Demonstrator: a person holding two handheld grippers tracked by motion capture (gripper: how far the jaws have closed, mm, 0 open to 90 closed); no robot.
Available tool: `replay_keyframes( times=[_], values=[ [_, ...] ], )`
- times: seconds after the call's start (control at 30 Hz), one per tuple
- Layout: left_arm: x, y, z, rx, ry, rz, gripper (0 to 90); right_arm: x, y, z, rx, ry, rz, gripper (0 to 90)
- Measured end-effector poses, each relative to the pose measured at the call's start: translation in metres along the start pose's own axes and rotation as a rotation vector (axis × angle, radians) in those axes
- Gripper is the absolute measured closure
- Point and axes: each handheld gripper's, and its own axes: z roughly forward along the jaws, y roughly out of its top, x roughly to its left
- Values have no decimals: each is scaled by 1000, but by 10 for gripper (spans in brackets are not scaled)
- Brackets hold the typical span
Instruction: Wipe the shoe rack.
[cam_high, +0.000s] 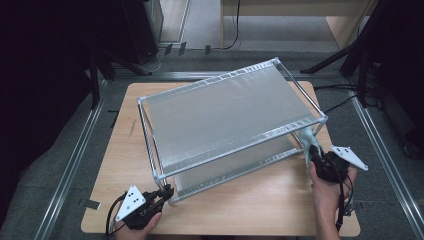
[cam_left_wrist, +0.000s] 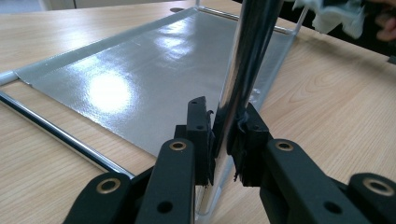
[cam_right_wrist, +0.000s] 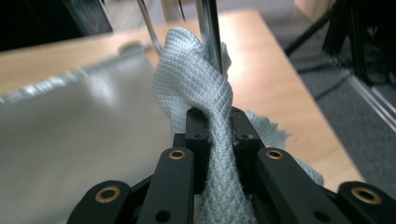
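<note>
A two-tier metal rack (cam_high: 225, 112) with silvery shelf sheets stands on the wooden table (cam_high: 250, 205). My left gripper (cam_high: 162, 194) (cam_left_wrist: 224, 135) is shut on the rack's chrome front-left post (cam_left_wrist: 243, 70), low down near the table. My right gripper (cam_high: 316, 154) (cam_right_wrist: 219, 123) is shut on a pale blue-green cloth (cam_high: 307, 137) (cam_right_wrist: 196, 79). The cloth is bunched against the rack's front-right post (cam_right_wrist: 208, 28), just under the top shelf's corner. The same cloth (cam_left_wrist: 338, 14) appears far off in the left gripper view.
The lower shelf sheet (cam_left_wrist: 154, 70) lies close to the tabletop. Bare table runs along the front edge between my hands. Black stands (cam_high: 357, 55) and cables (cam_high: 335, 97) sit beyond the table's right side, with aluminium rails (cam_high: 385, 150) around it.
</note>
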Motion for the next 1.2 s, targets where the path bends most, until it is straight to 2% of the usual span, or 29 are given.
replay_keyframes(
  times=[0.07,0.17,0.23,0.3,0.57,0.7,0.83,0.87,0.93,0.97,1.07,1.13,1.2],
  values=[
    [0,0,0,0,-1,0,788,4,10,-10,-52,12,1,806],
    [0,0,0,0,0,-2,788,10,22,-21,-122,12,-25,802],
    [0,0,0,0,0,-2,788,11,23,-23,-126,0,-50,799],
    [0,0,0,0,1,-1,788,8,18,-17,-98,-2,-54,798],
    [0,0,0,1,1,-3,787,-8,-20,20,91,-37,-63,794],
    [0,0,0,1,1,-4,788,-13,-28,27,133,-44,-51,792],
    [0,0,0,1,2,-3,788,-13,-21,21,103,-44,-35,792],
    [0,0,0,1,1,-4,787,-10,-9,11,44,-34,-27,791],
    [0,0,0,1,2,-4,787,-8,0,2,-3,-30,-19,791],
    [0,0,0,1,2,-4,788,-6,7,-5,-45,-29,-21,791],
    [0,0,0,-1,2,-5,787,0,15,-15,-117,-54,-31,788],
    [0,0,0,-1,2,-6,787,1,12,-11,-97,-87,-40,788],
    [0,0,0,0,2,-5,788,1,3,-2,-51,-114,-21,792]
  ],
)
